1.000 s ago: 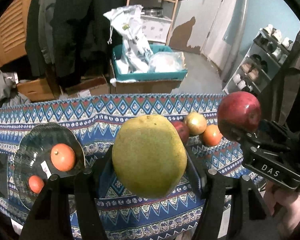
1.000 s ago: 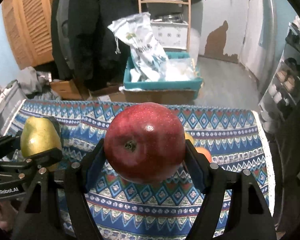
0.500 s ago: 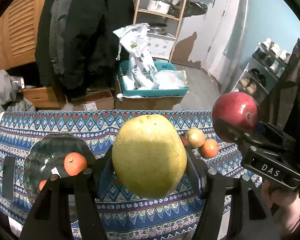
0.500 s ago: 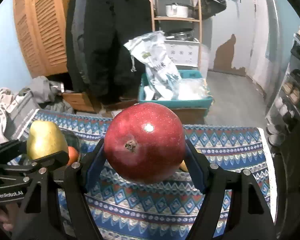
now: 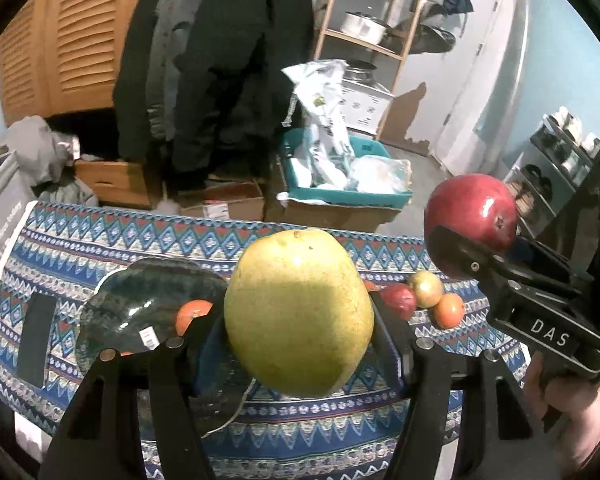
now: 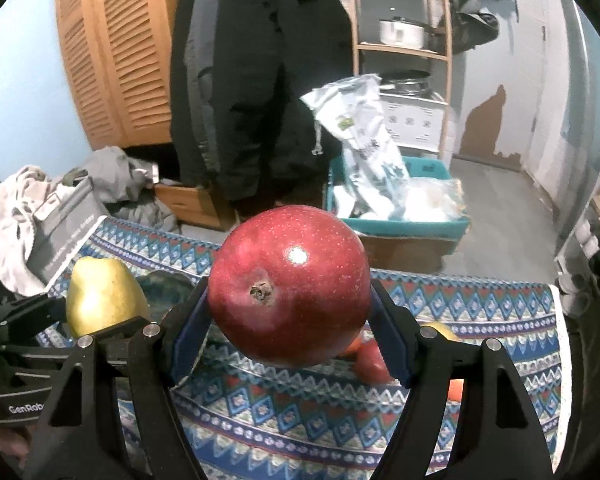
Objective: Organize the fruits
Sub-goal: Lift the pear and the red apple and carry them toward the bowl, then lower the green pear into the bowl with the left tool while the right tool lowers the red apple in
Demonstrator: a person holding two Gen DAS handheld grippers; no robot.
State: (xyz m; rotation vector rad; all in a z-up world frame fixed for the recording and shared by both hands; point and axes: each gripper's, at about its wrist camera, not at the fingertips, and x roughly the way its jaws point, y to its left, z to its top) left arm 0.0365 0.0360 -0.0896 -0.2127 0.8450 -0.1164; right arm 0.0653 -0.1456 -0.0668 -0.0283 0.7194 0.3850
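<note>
My left gripper [image 5: 300,320] is shut on a big yellow-green pear [image 5: 298,312], held above the patterned tablecloth [image 5: 100,240]. My right gripper [image 6: 290,304] is shut on a red apple [image 6: 288,284]; the same apple [image 5: 470,210] shows at the right of the left wrist view. The pear [image 6: 102,296] shows at the left of the right wrist view. A dark glass bowl [image 5: 140,308] on the cloth holds an orange [image 5: 192,312], partly hidden by my finger. A small red apple [image 5: 400,300], a yellow-red apple [image 5: 426,288] and an orange [image 5: 448,310] lie together right of the pear.
Behind the table stand a teal crate [image 5: 348,196] with plastic bags, cardboard boxes [image 5: 220,204], hanging dark coats [image 5: 228,60] and a wooden shelf [image 5: 376,12] with pots. A shoe rack [image 5: 560,152] is at the right. A black strip [image 5: 34,336] lies on the cloth's left.
Both grippers have risen and pulled back from the table with their fruit still held. The table and bowl sit lower and further off in both views; more of the room shows.
</note>
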